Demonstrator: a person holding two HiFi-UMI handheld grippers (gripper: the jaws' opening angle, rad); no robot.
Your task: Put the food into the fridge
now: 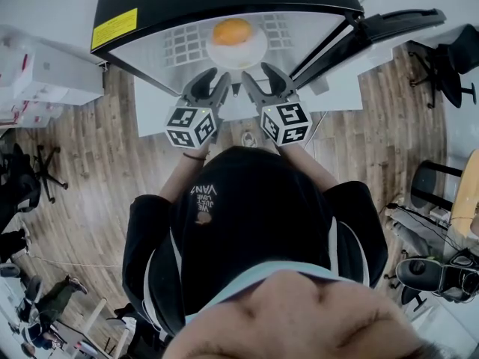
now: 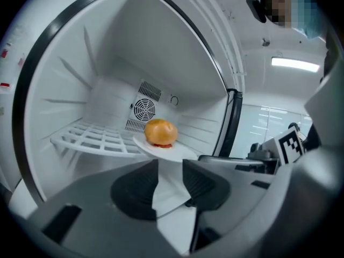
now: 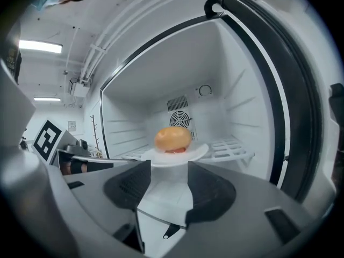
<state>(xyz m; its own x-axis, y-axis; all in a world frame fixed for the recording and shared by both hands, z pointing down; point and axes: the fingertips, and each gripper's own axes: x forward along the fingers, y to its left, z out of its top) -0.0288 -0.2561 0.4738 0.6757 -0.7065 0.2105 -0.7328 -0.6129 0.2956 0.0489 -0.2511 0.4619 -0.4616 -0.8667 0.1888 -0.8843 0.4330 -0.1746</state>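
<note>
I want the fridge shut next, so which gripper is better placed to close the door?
Probably the right gripper: the open door stands on its side, and its jaws are apart and empty. The left gripper would have to reach across.

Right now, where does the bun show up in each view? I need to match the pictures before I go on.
Head view: the bun sits at top centre.
Left gripper view: the bun is slightly left of centre, above the jaws.
Right gripper view: the bun is near the centre, above the jaws.
Shared landmark: the white plate under it shows in all three views.
</note>
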